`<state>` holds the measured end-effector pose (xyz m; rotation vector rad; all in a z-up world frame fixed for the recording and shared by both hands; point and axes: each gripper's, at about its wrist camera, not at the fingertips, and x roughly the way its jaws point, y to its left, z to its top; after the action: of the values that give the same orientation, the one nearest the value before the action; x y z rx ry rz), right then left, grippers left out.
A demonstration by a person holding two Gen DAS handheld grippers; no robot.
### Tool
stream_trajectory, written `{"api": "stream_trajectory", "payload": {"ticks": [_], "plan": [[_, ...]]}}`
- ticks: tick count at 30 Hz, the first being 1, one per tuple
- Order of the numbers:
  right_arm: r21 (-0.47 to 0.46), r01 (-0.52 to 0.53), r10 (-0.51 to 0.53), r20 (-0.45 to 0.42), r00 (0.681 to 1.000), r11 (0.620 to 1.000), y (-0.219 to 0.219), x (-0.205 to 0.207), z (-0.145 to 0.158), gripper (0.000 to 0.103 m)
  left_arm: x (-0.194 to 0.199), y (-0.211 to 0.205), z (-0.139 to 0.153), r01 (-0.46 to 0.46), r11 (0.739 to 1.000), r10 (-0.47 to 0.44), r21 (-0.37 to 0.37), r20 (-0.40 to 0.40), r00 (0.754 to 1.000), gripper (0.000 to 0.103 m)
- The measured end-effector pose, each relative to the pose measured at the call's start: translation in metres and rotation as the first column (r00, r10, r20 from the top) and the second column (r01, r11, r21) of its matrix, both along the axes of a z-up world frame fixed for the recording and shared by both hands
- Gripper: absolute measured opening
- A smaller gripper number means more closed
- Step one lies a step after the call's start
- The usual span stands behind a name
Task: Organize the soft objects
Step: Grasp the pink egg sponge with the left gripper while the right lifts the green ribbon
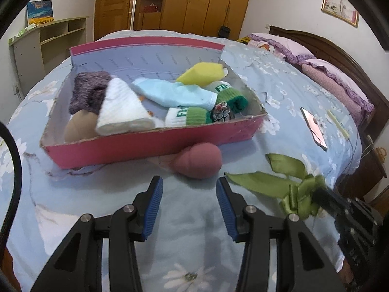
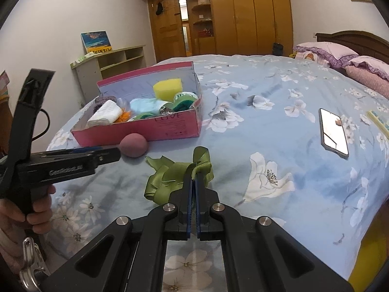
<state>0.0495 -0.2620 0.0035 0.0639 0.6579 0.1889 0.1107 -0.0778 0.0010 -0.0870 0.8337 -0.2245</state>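
**Inspector:** State of the right gripper (image 2: 193,178)?

**Assistant:** Its fingers are pressed together on the knot of the green ribbon (image 2: 175,174). The ribbon's loops and tails lie on the bed (image 2: 279,92), well short of the pink box (image 2: 155,127).

**Inspector:** And the left gripper (image 1: 189,194)?

**Assistant:** Fingers spread wide, holding nothing. It hangs just above the bedspread, with the pink ball (image 1: 198,161) directly ahead. The ball rests against the box's near wall, outside it.

**Inspector:** Contents of the box?

**Assistant:** Rolled socks, a white towel (image 1: 121,108), a yellow sponge (image 1: 201,73), a light blue sock (image 1: 175,92). It looks fairly full toward the right end.

**Inspector:** Risks?

**Assistant:** First, the hold is on a thin satin knot only. In my judgement the ribbon could slide out during the lift, or a trailing tail could drag across the bedspread and snag.

**Inspector:** Second?

**Assistant:** The ball is round and lies on a soft surface. A closing finger that meets it off-centre would likely roll it along the wall instead of gripping it.

**Inspector:** Anything further?

**Assistant:** The two grippers work near each other, so their paths toward the box could cross. A phone (image 2: 334,133) lies on the bed to the right, well apart, and seems out of danger.
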Motion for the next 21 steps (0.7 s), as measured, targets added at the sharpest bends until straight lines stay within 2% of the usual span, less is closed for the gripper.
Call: {"api": "stream_trajectory", "payload": {"ticks": [10, 17, 21], "plan": [[0.044, -0.033, 0.034, -0.007, 0.999, 0.998, -0.001, -0.002, -0.010, 0.003, 0.027, -0.023, -0.014, -0.022, 0.998, 0.023, 0.056, -0.011, 1.000, 0.048], [0.062, -0.048, 0.048, -0.010, 0.999, 0.997, 0.001, -0.001, -0.013, 0.003, 0.029, -0.027, -0.017, -0.024, 0.997, 0.024, 0.073, 0.000, 1.000, 0.048], [0.064, -0.049, 0.049, -0.006, 0.999, 0.997, 0.002, -0.003, -0.012, 0.003, 0.028, -0.027, -0.017, -0.025, 0.997, 0.025, 0.066, 0.003, 1.000, 0.043]]}}
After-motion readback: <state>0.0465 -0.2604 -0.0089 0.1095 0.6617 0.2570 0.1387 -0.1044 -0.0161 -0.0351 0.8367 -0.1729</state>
